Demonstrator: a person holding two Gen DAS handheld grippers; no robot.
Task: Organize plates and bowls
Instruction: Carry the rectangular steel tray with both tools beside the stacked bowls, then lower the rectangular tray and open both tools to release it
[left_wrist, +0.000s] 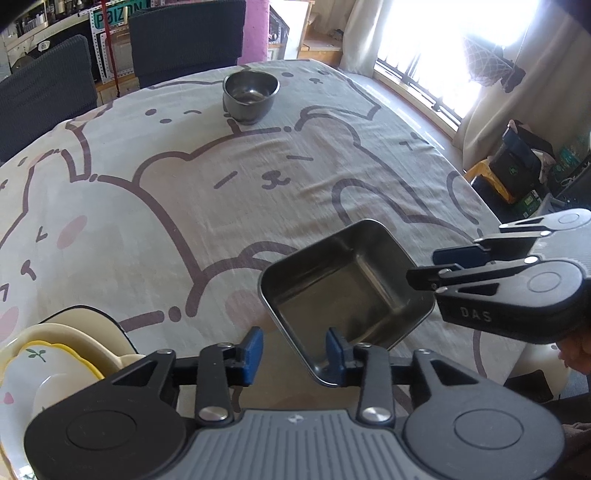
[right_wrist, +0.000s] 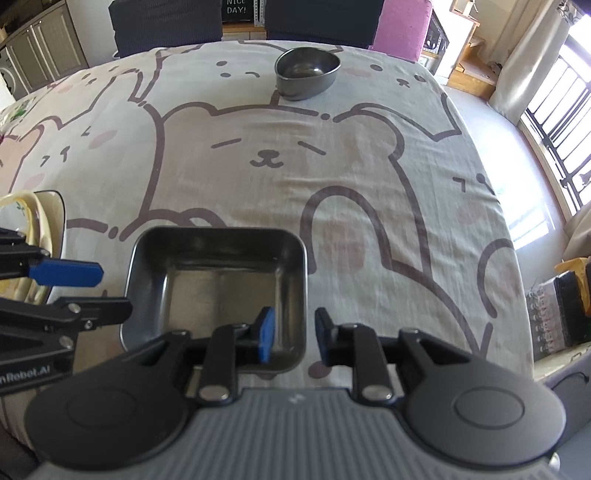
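The bear-print tablecloth (right_wrist: 266, 155) covers the whole table, and everything is easiest placed against the square steel tray (right_wrist: 218, 291) sitting near the close edge. Well beyond the tray, toward the far chairs, stands a small dark metal bowl (right_wrist: 308, 77), alone and upright. To the tray's left is a stack of cream and yellow-rimmed plates (left_wrist: 55, 354); these look ceramic, so heavier and chippable, best lifted by the rim with a firm pinch.

The tray itself appears to be thin sheet metal: light, rigid, smooth and rather slippery, with a low upright wall that is the natural place to pinch. A grip on one wall would let it swing, so two opposite or neighbouring walls suit it better.

The left gripper (left_wrist: 295, 350) is parted, its right blue pad inside the tray's near corner and the other outside, straddling the wall without squeezing it. The right gripper (right_wrist: 293, 338) is likewise parted, its fingers either side of the tray's right-hand wall. Whether either pad brushes the metal is hard to judge through the lens distortion, but neither jaw clamps; the tray rests on the cloth.
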